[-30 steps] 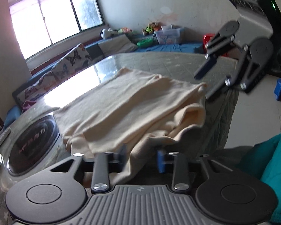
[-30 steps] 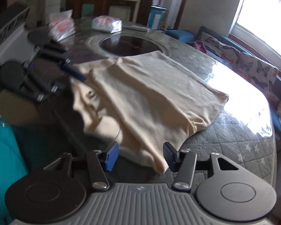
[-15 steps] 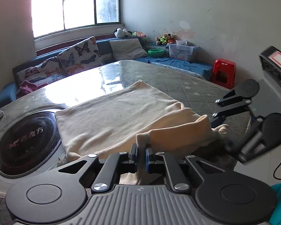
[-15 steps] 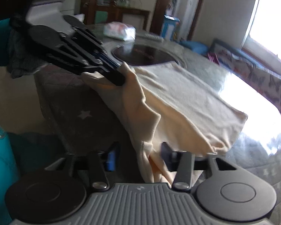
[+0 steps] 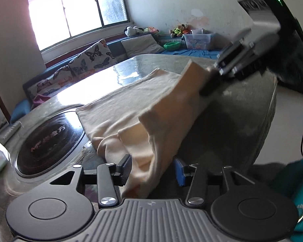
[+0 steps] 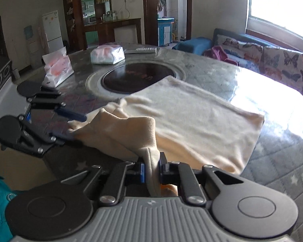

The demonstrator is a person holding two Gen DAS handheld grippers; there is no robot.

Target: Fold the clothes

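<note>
Left tongs (image 5: 152, 170): they've sprung wide apart; half a second ago they were pinched tight on the fabric. Cloth still drapes loosely between the two fingers, gripped by neither.
Right tongs (image 6: 150, 170): now clamped on a bunched edge of the garment, where before they stood apart with fabric merely hanging between them. From the left camera they show at upper right (image 5: 208, 84), lifting that corner off the table.
Cream garment (image 6: 192, 119): mostly flat on the table, far half spread smooth; the near edge is pulled up into a raised fold running from one pair of tongs to the other.
Table (image 6: 276, 161): round, grey star-quilted cover under glossy glass, glare from the window.
Cooktop (image 6: 138, 77): dark round inset at the centre, the garment's far corner just overlapping its rim.
Tissue packs (image 6: 57, 68): beyond the cooktop, well apart from the garment.
</note>
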